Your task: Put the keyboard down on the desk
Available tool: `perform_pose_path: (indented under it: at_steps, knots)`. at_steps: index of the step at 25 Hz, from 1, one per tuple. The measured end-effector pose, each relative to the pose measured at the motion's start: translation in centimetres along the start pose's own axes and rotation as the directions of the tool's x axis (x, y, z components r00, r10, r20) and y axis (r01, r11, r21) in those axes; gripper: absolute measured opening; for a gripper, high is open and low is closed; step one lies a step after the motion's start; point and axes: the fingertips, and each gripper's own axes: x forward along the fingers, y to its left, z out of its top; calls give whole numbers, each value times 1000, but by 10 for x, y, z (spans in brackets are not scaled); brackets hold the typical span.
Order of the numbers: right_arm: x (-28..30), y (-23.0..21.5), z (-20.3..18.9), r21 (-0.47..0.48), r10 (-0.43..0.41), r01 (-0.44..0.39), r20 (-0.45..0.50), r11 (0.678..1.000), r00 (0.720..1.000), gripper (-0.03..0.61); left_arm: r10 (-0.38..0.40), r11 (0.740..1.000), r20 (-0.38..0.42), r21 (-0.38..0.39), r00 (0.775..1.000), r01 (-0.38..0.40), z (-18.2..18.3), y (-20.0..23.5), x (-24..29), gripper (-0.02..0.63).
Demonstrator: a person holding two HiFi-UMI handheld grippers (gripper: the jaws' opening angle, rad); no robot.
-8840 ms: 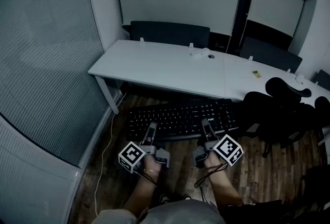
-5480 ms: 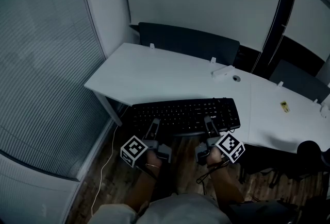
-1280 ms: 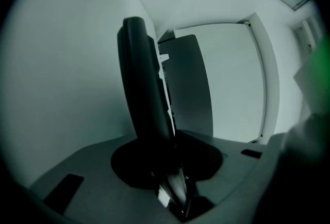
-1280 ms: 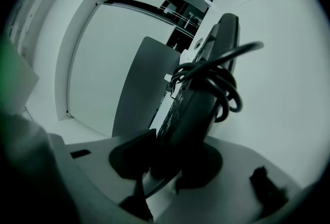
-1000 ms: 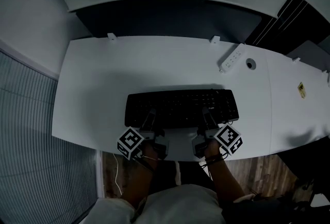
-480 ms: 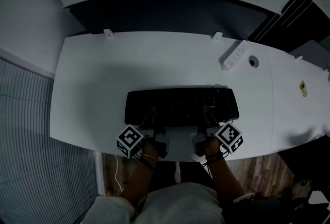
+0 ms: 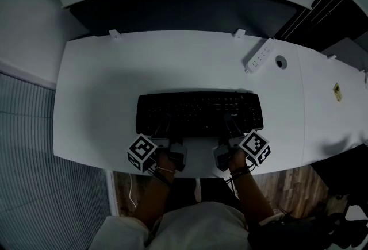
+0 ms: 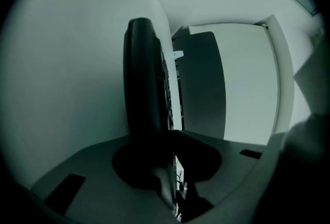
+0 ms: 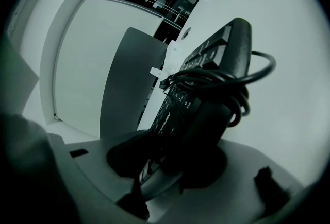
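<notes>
The black keyboard (image 7: 198,114) lies flat on the white desk (image 7: 115,82), close to its near edge. My left gripper (image 7: 164,128) reaches over the keyboard's near left edge. In the left gripper view the keyboard (image 8: 142,89) stands edge-on between the jaws of that gripper (image 8: 167,161), which have just been closing and press on it. My right gripper (image 7: 230,125) sits at the near right edge. Its jaws have just been opening around the keyboard (image 9: 216,89), which stays between them, its coiled cable (image 9: 232,76) bunched against the underside.
A white power strip (image 7: 259,54) and a round cable grommet (image 7: 280,61) lie at the desk's back right. A small yellow label (image 7: 336,89) is further right. A dark partition (image 7: 184,10) runs behind the desk. Window blinds (image 7: 29,145) stand at the left, wooden floor (image 7: 293,185) below.
Seconds ago the keyboard was carried above the floor toward the desk. Over the last second it has lain on the desk with both grippers at its near edge.
</notes>
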Motion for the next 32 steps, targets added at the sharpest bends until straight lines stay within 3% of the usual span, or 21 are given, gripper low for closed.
perform_pose_path:
  at_steps: [10,20,22,27,32]
  knots:
    - [-16,-3,-30,48,47,-46,-42,998,998,190,-2,1000,6,-7,1000,3,5,3,7,103]
    - [-12,23,-86,-19,103,-108,-181,994,978,173,-11,1000,1,10,1000,11,8,4,10,103]
    - [-11,24,-89,-19,103,-108,-181,994,978,142,-15,1000,-3,11,1000,15,7,4,11,103]
    - [-10,25,-89,5,113,-114,-171,993,979,134,-26,999,-16,28,1000,26,7,4,13,103]
    - [-10,28,-88,21,125,-123,-152,992,980,117,-16,994,-41,108,999,20,6,7,15,107]
